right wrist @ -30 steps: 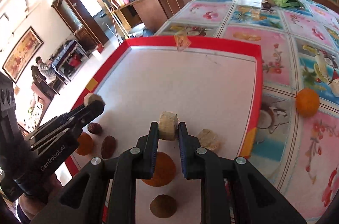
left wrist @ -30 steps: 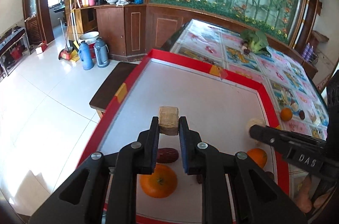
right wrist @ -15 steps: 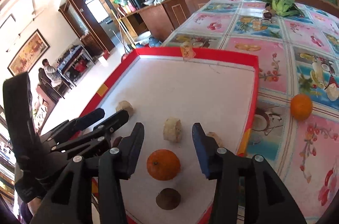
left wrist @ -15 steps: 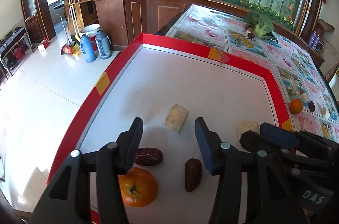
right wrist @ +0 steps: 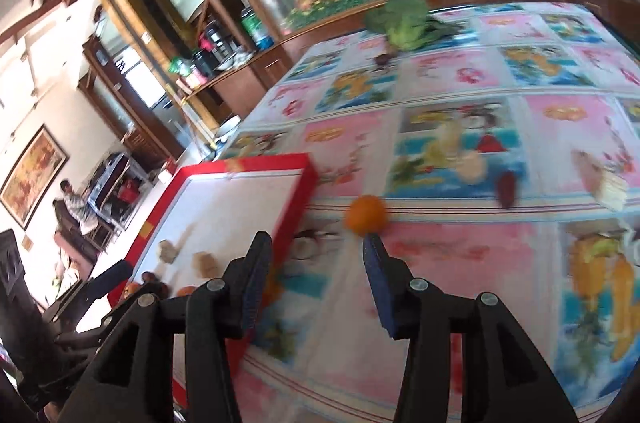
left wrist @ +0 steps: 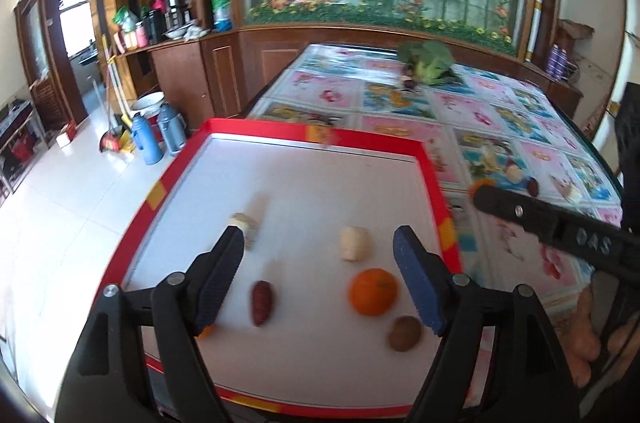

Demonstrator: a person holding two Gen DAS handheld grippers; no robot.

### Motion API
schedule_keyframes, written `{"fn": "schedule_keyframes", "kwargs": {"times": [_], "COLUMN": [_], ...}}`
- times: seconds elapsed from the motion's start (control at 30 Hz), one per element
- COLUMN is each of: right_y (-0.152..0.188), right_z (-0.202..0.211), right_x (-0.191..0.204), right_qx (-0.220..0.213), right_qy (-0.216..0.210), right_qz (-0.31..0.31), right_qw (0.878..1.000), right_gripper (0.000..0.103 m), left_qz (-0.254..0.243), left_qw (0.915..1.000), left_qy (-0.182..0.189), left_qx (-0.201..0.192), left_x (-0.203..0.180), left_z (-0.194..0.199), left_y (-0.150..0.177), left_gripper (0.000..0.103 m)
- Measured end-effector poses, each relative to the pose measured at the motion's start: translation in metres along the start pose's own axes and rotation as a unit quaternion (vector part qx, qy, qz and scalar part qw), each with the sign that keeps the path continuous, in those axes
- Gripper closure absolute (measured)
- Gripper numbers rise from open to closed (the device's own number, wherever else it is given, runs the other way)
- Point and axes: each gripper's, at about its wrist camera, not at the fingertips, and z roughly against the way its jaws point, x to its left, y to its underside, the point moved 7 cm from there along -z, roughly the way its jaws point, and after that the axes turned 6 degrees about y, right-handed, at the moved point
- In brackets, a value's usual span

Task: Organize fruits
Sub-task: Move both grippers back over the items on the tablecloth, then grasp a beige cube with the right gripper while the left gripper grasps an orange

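Fingers spread wide and empty on my left gripper (left wrist: 320, 275), above the red-rimmed tray (left wrist: 434, 179) holding an orange (left wrist: 373, 291), a red date (left wrist: 263, 303) and a kiwi (left wrist: 405, 333). My right gripper (right wrist: 316, 279), likewise apart, faces another orange (right wrist: 366, 215) on the tablecloth (right wrist: 460, 255).

The tabletop (right wrist: 460, 255), under a glossy pink-and-blue fruit-print cloth, carries a white tray with a red rim (left wrist: 430, 179) at one end. Directly on the cloth lie a round orange (right wrist: 366, 215), a dark red date (right wrist: 506, 189), a pale cut chunk (right wrist: 606, 183) (blurred) and a green leafy vegetable (right wrist: 402, 19) at the far edge.
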Motion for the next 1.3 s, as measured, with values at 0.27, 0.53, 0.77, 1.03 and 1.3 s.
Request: {"fn": "schedule_keyframes", "kwargs": {"times": [0.27, 0.53, 0.77, 1.03, 1.3], "right_y": [-0.007, -0.018, -0.029, -0.025, -0.026], "right_z": [0.049, 0.060, 0.038, 0.026, 0.030], "right_x": [-0.110, -0.173, -0.178, -0.178, -0.173], "right_qx": [-0.042, -0.039, -0.007, 0.008, -0.003], "right_qy": [0.068, 0.113, 0.131, 0.159, 0.146], "right_qz": [-0.078, -0.148, -0.155, -0.122, -0.111], "right_qw": [0.994, 0.982, 0.979, 0.980, 0.983], "right_gripper": [0.056, 0.056, 0.056, 0.072, 0.072], "left_qz": [-0.058, -0.077, -0.112, -0.128, -0.143], "left_qw": [0.9971, 0.9944, 0.9906, 0.9889, 0.9856], "left_qy": [0.043, 0.057, 0.053, 0.036, 0.030], "left_qx": [0.026, 0.045, 0.059, 0.065, 0.086], "left_x": [-0.068, -0.102, -0.129, -0.134, -0.142], "left_z": [-0.005, -0.014, -0.027, -0.051, -0.086], "left_y": [0.014, 0.017, 0.013, -0.017, -0.035], "left_gripper": [0.024, 0.024, 0.024, 0.024, 0.024]}}
